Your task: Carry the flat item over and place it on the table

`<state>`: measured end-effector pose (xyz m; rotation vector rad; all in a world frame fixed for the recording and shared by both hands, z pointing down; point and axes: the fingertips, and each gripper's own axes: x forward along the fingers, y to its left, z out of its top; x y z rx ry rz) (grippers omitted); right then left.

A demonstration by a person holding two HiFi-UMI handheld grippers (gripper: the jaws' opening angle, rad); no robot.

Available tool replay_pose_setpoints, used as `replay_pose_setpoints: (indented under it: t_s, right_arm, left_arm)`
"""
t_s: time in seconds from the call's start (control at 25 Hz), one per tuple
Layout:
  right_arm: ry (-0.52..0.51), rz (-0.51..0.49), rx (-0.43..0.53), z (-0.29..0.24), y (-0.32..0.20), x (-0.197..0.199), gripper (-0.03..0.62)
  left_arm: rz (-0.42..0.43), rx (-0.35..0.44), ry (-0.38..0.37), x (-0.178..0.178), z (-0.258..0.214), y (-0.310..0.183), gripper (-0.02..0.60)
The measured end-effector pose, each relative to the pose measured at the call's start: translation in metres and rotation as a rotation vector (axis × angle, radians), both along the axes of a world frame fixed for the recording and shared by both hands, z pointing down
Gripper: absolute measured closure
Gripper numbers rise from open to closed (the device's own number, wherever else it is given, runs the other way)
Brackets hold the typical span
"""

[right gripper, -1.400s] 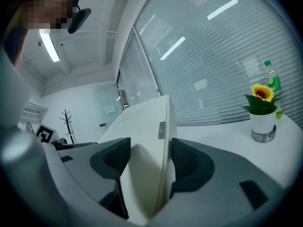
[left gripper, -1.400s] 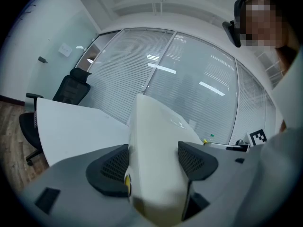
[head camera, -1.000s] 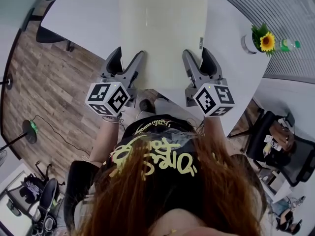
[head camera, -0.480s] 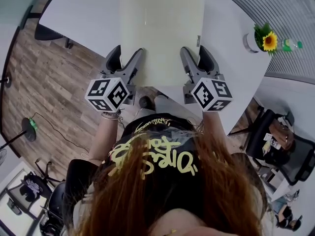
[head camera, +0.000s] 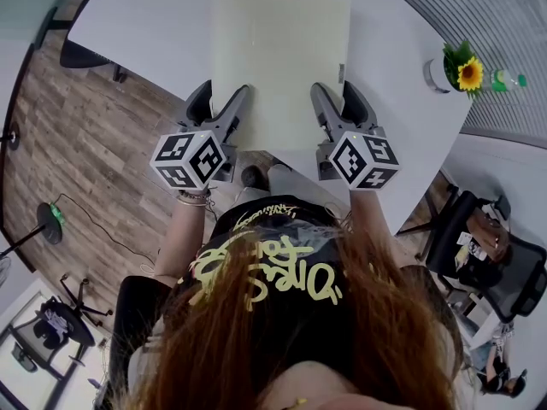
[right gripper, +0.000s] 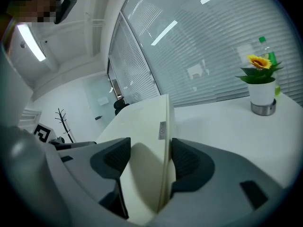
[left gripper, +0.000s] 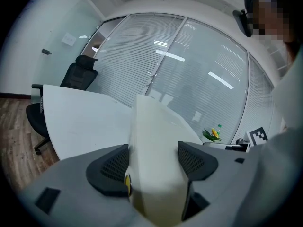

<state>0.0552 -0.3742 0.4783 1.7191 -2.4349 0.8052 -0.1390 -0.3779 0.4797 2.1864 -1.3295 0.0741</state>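
Your board (head camera: 280, 58) is pale cream and the counter (head camera: 145, 32) is white. Your left gripper (head camera: 224, 101) and right gripper (head camera: 335, 96) are grey, with black mesh-patterned pads (left gripper: 113, 163) and cubes of black-and-white square markers. The floor (head camera: 77, 143) is brown wood grain. The sunflower (head camera: 468, 73) is yellow with green leaves, in a white pot (head camera: 434, 75). Your shirt (head camera: 273, 263) is black with yellow lettering.

Your worktop (head camera: 145, 32): white, bare surface, curved rim facing you. A potted sunflower (head camera: 444, 71) stands on it close to the right rim. A green bottle (head camera: 504, 79) sits just behind the pot; can't tell if it stands on the worktop. A pale flat panel (head camera: 280, 49) stretches over the middle, its near end past the rim; whether it rests on the surface is unclear. Below is a wood-plank floor (head camera: 77, 161), with a black chair (head camera: 81, 58) at the left rim.
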Motion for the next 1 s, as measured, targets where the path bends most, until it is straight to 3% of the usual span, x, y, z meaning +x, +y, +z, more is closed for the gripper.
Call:
replay_pose_setpoints:
  t_s: [1.0]
  right_arm:
    - [0.02,0.002,-0.089,0.023,-0.011,-0.004,0.321]
  left_arm:
    - [0.005,-0.098,-0.022,-0.003,0.025,-0.012,0.253]
